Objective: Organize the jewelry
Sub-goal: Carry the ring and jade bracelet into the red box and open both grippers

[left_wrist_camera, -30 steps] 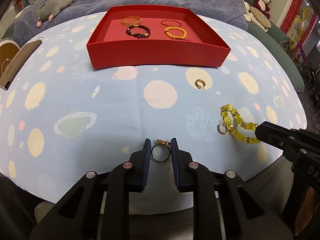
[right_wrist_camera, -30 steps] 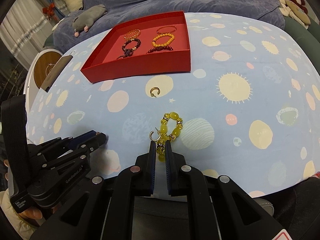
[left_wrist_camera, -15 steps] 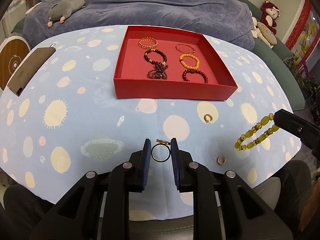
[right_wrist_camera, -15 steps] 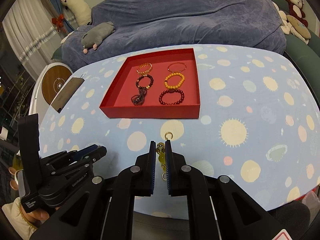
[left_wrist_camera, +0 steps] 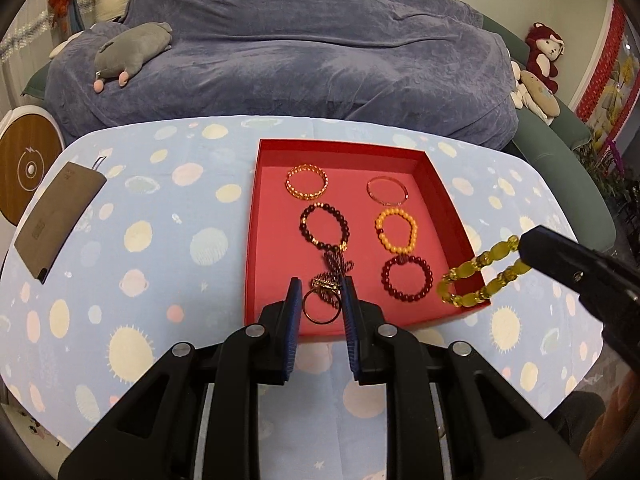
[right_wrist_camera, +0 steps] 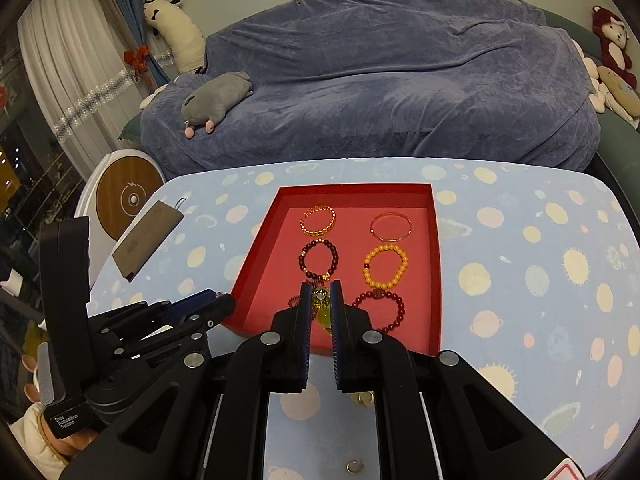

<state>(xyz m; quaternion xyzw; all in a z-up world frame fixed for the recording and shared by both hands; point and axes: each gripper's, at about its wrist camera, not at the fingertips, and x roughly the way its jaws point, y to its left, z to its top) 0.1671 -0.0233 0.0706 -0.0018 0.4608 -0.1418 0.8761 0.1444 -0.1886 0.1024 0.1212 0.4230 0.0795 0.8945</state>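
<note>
My left gripper (left_wrist_camera: 321, 294) is shut on a gold ring (left_wrist_camera: 320, 307) with a small ornate top, held in the air over the near edge of the red tray (left_wrist_camera: 251, 240). My right gripper (right_wrist_camera: 321, 295) is shut on a yellow bead bracelet (right_wrist_camera: 322, 307). In the left wrist view that yellow bracelet (left_wrist_camera: 472, 276) dangles from the right gripper's tip over the tray's near right corner. Several bracelets lie in the tray: a gold one (left_wrist_camera: 306, 181), a thin pink bangle (left_wrist_camera: 386, 191), a dark beaded one (left_wrist_camera: 324, 227), an orange one (left_wrist_camera: 396, 230) and a dark red one (left_wrist_camera: 407, 278).
Two small gold hoop earrings (right_wrist_camera: 363, 398) (right_wrist_camera: 353, 466) lie on the spotted blue tablecloth (left_wrist_camera: 160, 264) near its front edge. A brown pouch (left_wrist_camera: 56, 220) rests at the table's left. Behind stands a sofa under a blue-grey cover (left_wrist_camera: 304, 52) with plush toys.
Both grippers rose and moved forward toward the red tray, carrying the ring and the yellow bracelet off the cloth. The two hoop earrings stayed behind on the table.
</note>
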